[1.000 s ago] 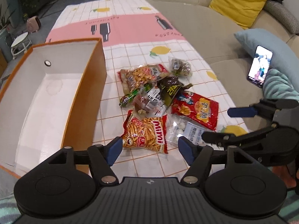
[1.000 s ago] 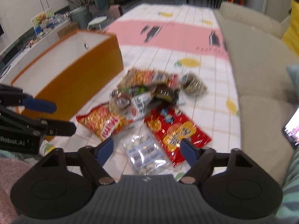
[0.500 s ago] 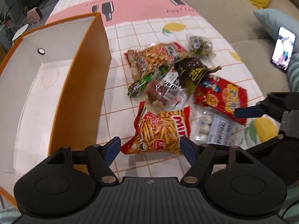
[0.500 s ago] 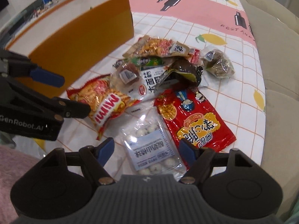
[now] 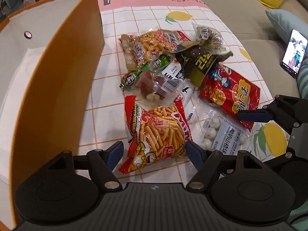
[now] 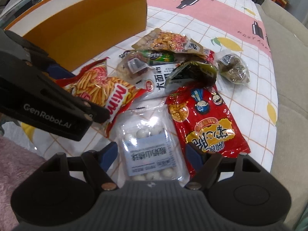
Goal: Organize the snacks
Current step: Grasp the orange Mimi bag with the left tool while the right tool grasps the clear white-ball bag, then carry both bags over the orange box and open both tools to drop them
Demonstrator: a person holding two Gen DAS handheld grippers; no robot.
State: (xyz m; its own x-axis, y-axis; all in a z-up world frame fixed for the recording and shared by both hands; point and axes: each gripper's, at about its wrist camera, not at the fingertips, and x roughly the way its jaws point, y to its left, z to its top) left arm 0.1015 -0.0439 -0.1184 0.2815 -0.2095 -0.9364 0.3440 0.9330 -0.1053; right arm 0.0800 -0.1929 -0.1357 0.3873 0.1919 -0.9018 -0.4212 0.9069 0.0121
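My left gripper [image 5: 153,151] is spread wide, blue pads either side of the near end of the red-and-yellow Mimi prawn-stick bag [image 5: 157,132]; pads look just clear of the foil, though contact is hard to judge from this angle. My right gripper [image 6: 151,154] is likewise released, straddling the clear plastic pouch of white yoghurt balls [image 6: 152,150], which lies flat at the near table edge.

The remaining snacks sit heaped beyond: red crinkled foil packet with cartoon figures [image 6: 204,119] touching the pouch's right side, dark green-black wrapper [image 5: 202,61], orange peanut bag [image 5: 152,44].

The open orange cardboard box with white interior [image 5: 63,73] stands left of the heap; a bare strip of checked lemon-print tablecloth [image 5: 107,96] separates its wall from the prawn-stick bag. A beige sofa [image 6: 288,77] borders the table's right edge.
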